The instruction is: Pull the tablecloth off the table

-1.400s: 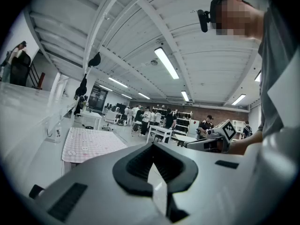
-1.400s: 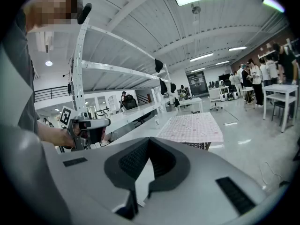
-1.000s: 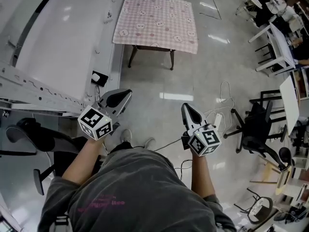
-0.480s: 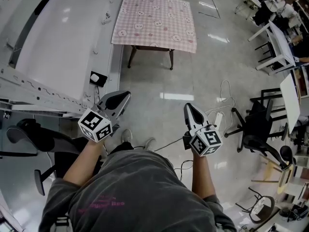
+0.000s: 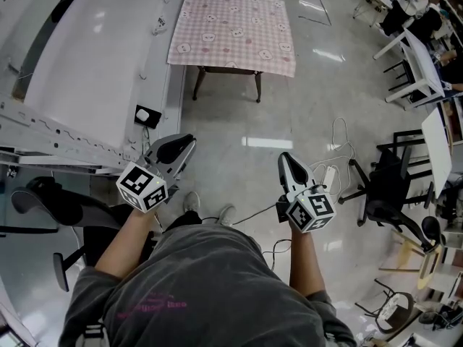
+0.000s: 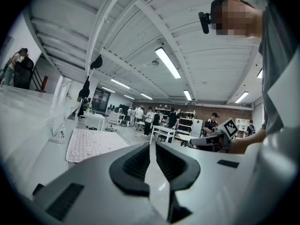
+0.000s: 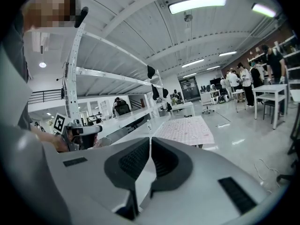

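A pink checked tablecloth (image 5: 231,31) with small printed faces covers a small table, whose dark legs (image 5: 197,84) show below its near edge. It lies flat and hangs over the edges. My left gripper (image 5: 176,149) and right gripper (image 5: 287,165) are held low near the person's body, well short of the table. Both point toward it and both are shut on nothing. The left gripper view shows its jaws (image 6: 150,144) closed, with the tablecloth (image 6: 91,144) far ahead at the left. Beyond the right gripper's closed jaws (image 7: 150,139), the tablecloth (image 7: 185,130) lies ahead.
A long white workbench (image 5: 87,71) with shelving runs along the left, next to the table. A black office chair (image 5: 380,190) and a cable with a power strip (image 5: 329,176) are on the glossy floor at the right. White tables (image 5: 416,56) and people stand farther right.
The right gripper has drifted slightly right and nearer in the head view. The left gripper has barely moved. Both stay shut and the tablecloth is unmoved.
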The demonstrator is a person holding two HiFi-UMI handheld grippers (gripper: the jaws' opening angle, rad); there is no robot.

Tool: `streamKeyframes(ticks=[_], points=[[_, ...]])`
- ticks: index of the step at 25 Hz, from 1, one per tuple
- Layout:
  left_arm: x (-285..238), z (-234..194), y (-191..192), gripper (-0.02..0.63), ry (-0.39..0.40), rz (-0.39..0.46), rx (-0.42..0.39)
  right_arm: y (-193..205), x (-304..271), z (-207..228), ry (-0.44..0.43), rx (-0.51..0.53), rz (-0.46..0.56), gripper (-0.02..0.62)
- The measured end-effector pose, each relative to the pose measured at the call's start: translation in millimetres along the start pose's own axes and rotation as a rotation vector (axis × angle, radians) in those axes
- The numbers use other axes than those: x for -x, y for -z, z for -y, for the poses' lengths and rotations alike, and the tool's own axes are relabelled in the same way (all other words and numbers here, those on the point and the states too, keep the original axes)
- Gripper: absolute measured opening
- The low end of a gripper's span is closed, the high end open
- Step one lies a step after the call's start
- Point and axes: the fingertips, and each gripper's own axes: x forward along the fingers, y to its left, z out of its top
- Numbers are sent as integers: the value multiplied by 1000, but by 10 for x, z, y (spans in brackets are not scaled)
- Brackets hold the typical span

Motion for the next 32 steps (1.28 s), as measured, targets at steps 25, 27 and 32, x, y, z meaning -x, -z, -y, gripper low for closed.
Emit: streamKeyframes(ticks=[25, 27, 32], points=[[-56, -46, -56, 91, 13, -10, -13, -92, -92, -34, -32, -19, -12, 54], [-56, -53, -57, 94, 14, -12, -13, -92, -97, -36, -33, -21, -14, 63], [-67, -73, -64, 112, 12, -15, -11, -102, -115, -30, -37, -21, -19, 77]])
